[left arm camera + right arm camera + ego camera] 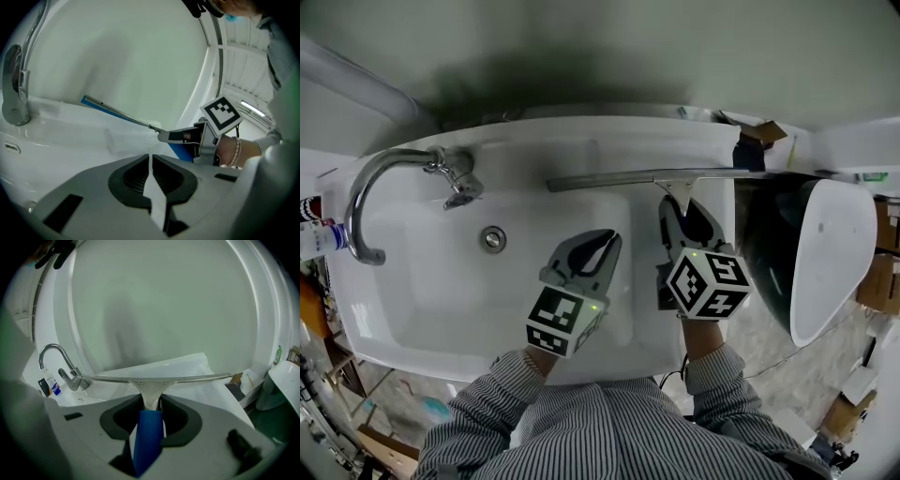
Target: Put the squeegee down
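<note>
Light tool by the look of it: the squeegee [647, 176] has a stiff metal blade [197, 378] on a smooth blue handle [149, 437]. The long blade would swing if held off-centre, so the handle on the mid-line is the place to hold. There the right gripper [682, 208] pinches it. The blade sits straight ahead of the jaws, crosswise and level, over the back of the sink [412, 300], right of the tap [384, 178]. Contact with the ledge: cannot tell. Beside it the left gripper [602, 246] has its jaws pressed together, empty.
</note>
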`<control>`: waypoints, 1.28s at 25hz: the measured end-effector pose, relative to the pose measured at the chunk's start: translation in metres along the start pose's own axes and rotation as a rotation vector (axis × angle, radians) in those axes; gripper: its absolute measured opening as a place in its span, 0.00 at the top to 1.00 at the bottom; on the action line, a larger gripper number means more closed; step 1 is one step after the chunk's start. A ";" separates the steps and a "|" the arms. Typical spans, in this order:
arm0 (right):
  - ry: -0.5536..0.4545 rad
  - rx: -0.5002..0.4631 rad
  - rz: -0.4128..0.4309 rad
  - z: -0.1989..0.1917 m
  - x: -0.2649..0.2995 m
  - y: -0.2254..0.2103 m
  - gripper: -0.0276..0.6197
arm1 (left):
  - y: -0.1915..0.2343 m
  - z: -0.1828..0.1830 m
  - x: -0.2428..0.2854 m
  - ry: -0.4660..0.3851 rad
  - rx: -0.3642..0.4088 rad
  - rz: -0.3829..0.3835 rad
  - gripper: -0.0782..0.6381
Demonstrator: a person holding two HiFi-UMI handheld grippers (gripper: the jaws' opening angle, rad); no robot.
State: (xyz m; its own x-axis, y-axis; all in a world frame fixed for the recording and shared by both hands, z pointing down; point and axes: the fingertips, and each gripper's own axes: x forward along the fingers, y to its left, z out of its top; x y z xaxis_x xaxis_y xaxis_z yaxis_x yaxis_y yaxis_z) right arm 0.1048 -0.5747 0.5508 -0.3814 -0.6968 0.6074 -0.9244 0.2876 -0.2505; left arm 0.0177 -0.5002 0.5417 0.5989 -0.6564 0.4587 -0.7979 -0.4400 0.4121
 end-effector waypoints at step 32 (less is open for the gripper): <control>0.042 -0.003 -0.034 -0.016 0.031 -0.007 0.75 | 0.013 -0.005 0.011 -0.025 -0.063 0.056 0.85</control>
State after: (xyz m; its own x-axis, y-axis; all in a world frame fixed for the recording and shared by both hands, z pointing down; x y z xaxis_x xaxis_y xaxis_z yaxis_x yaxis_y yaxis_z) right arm 0.0999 -0.5878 0.5832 -0.3489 -0.6785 0.6464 -0.9370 0.2661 -0.2265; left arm 0.0145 -0.5102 0.5563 0.5509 -0.6946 0.4627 -0.8237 -0.3633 0.4353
